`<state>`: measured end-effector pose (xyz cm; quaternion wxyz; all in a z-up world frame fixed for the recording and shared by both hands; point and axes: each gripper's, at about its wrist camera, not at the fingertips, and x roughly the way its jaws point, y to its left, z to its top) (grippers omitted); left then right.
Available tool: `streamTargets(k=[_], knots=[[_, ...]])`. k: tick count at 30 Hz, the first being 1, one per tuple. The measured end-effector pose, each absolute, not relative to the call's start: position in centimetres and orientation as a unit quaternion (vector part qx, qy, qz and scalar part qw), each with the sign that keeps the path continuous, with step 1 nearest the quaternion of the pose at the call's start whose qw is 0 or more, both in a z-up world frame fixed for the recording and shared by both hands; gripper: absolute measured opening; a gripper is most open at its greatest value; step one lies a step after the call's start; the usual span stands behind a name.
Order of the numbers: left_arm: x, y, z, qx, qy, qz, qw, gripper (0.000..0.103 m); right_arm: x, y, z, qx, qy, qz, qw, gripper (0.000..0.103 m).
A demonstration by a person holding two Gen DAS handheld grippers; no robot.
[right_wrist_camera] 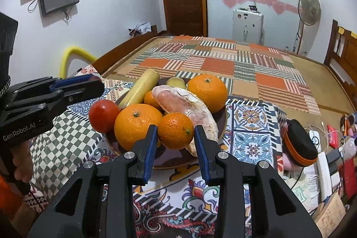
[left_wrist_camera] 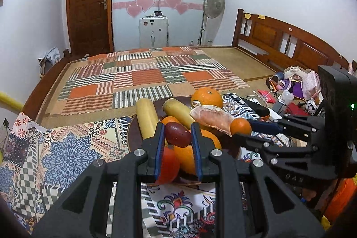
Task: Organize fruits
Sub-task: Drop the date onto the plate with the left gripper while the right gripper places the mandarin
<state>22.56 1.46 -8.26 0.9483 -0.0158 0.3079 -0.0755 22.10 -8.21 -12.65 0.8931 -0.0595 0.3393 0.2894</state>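
Observation:
My left gripper (left_wrist_camera: 177,128) is shut on a dark red oval fruit (left_wrist_camera: 177,135), held just above a brown plate (left_wrist_camera: 131,133) piled with fruit. On the plate lie two yellow banana-like pieces (left_wrist_camera: 146,119), a stickered large orange (left_wrist_camera: 207,97), a peeled pomelo segment (left_wrist_camera: 212,119) and a tomato (left_wrist_camera: 168,162). My right gripper (right_wrist_camera: 175,133) is shut on a small mandarin (right_wrist_camera: 176,128) over the plate's (right_wrist_camera: 174,162) near side. It also shows as the right gripper (left_wrist_camera: 244,131) in the left wrist view. The left gripper (right_wrist_camera: 99,85) reaches in from the left; its fruit is hidden there.
The plate rests on patterned cloths (right_wrist_camera: 252,126) at the near end of a bed with a patchwork blanket (right_wrist_camera: 223,64). A black and orange pouch (right_wrist_camera: 299,146) lies right of the plate, with cables, a power strip and toys (left_wrist_camera: 294,84) beyond. A hand (right_wrist_camera: 20,162) grips the left tool.

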Motion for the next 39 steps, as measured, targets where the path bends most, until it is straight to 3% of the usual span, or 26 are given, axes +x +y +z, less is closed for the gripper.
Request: streamTargets(k=[23, 28, 39], knots=[[26.5, 2.3, -10.9, -0.038, 0.354, -0.080, 0.931, 0.025, 22.3, -7.4, -13.7, -0.082, 0.351, 0.291, 0.886, 0.035], [26.3, 1.7, -10.7, -0.027, 0.349, -0.082, 0.933, 0.033, 22.0, -7.5, -13.8, -0.083, 0.351, 0.295, 0.885, 0.036], [22.5, 2.4, -7.2, -0.028, 0.297, -0.064, 0.952, 0.033, 20.2, -8.8, -10.1, -0.060, 0.302, 0.286, 0.907, 0.036]])
